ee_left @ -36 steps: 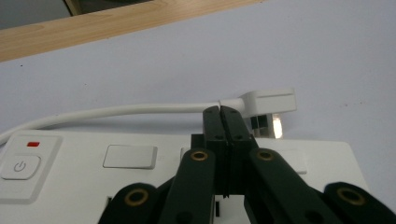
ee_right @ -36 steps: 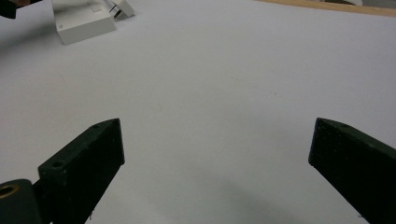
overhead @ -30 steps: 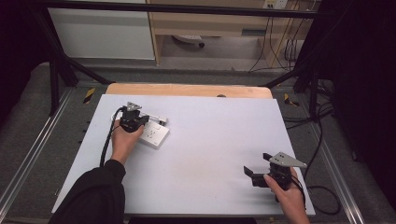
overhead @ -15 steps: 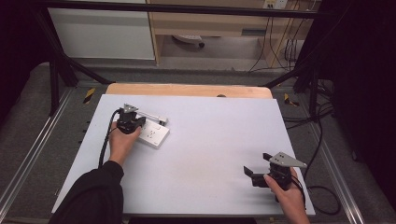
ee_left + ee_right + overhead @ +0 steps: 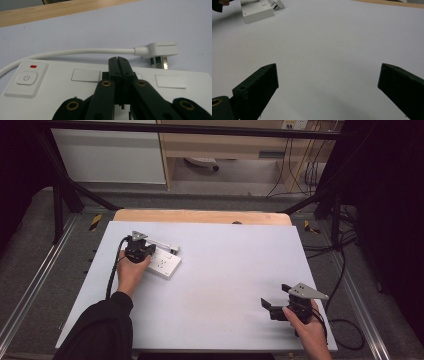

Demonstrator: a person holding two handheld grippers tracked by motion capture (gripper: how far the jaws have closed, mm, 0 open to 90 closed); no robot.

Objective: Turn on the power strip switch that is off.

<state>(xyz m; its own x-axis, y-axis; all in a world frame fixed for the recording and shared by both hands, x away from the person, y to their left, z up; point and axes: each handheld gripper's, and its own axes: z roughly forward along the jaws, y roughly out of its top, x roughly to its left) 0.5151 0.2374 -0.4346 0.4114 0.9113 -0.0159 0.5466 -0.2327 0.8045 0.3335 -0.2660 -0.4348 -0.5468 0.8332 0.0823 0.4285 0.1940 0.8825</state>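
White table [image 5: 215, 285]: left tool [image 5: 117, 61] closed over power strip [image 5: 50, 82]; right tool [image 5: 328, 82] rests wide apart

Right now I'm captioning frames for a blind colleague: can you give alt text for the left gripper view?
The left gripper, jaws pressed together, sits over a white power strip with a power button and a red indicator. Beyond it, the white cable ends in an unplugged plug on the table.

We see a white table [image 5: 220, 285] with a bare wooden strip along its far edge. On it lie a white power strip [image 5: 162, 263], its white cable [image 5: 75, 52] and plug [image 5: 160, 50].
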